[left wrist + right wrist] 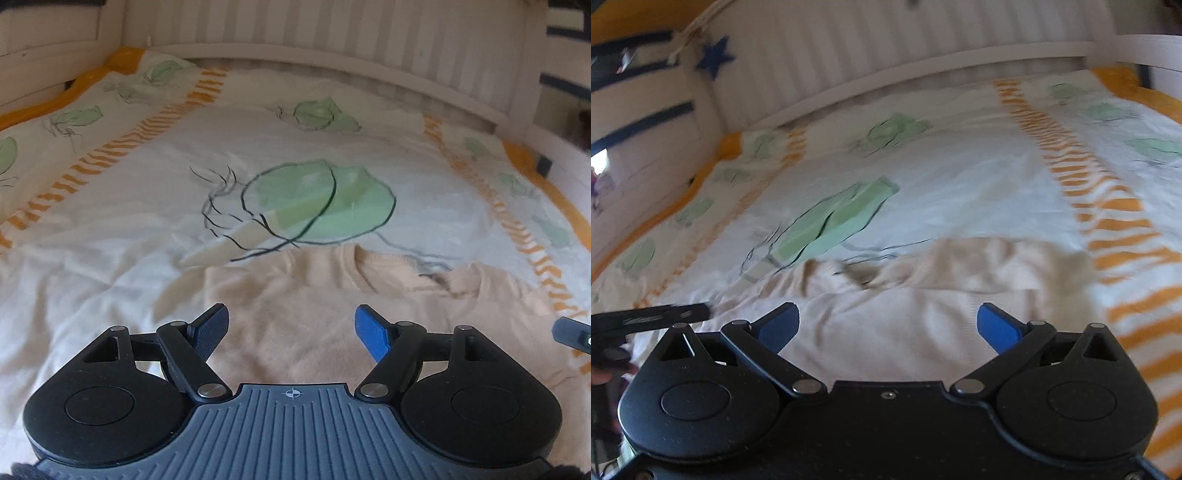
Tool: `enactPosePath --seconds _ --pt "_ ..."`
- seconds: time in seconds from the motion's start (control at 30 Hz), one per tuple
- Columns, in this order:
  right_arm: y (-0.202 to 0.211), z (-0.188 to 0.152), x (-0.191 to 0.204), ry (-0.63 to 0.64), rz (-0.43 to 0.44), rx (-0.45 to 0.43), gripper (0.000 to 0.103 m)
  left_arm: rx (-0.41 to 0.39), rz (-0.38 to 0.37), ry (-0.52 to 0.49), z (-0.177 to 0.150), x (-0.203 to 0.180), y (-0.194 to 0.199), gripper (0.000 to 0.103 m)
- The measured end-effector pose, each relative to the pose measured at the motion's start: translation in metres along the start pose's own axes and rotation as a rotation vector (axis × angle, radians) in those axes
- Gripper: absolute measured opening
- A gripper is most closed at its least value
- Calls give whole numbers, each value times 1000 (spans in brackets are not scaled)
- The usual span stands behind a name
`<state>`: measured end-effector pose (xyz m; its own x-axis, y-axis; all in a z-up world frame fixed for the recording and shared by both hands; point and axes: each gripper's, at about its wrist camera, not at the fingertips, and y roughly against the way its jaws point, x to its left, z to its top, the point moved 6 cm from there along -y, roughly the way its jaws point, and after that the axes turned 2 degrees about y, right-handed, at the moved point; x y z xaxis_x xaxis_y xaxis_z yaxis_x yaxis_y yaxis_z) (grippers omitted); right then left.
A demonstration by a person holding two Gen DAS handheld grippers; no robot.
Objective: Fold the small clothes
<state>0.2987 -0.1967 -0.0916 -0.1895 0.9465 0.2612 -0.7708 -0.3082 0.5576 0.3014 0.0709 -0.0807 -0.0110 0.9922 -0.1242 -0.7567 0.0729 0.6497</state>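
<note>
A small beige knit sweater [314, 314] lies flat on the bed, neckline away from me. My left gripper [291, 328] is open and empty, hovering over the sweater's left half, blue pads wide apart. In the right wrist view the sweater [905, 325] lies below my right gripper [886, 325], which is open and empty; its far edge near the neck is rumpled. The tip of the right gripper shows at the right edge of the left wrist view [572, 336], and the left gripper shows at the left edge of the right wrist view [650, 317].
The bed cover [147, 206] is white with green leaf prints and orange striped bands. A white slatted bed rail [332, 48] runs along the far side. A blue star [714, 57] hangs on the rail at the left.
</note>
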Motion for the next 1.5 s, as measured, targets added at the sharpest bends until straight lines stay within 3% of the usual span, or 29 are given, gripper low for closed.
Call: enactPosePath --seconds 0.1,0.2,0.27,0.37,0.6,1.07,1.3,1.5 --pt "-24 -6 7 37 6 58 103 49 27 -8 -7 2 -27 74" --pt "-41 -17 1 73 -55 124 103 97 76 -23 -18 17 -48 75" --pt "-47 -25 -10 101 -130 156 102 97 86 -17 -25 31 -52 89" --pt "-45 -36 -21 139 -163 127 102 77 41 39 -30 46 -51 95" --pt "-45 -42 -17 177 -179 73 103 14 58 -15 -37 40 -50 102" --pt "-45 -43 -19 173 -170 55 103 24 35 -3 -31 42 -51 102" --pt "-27 -32 -17 165 -177 77 103 79 56 41 -29 43 -23 101" --pt "18 -21 -23 81 -166 101 103 94 4 38 -35 44 30 101"
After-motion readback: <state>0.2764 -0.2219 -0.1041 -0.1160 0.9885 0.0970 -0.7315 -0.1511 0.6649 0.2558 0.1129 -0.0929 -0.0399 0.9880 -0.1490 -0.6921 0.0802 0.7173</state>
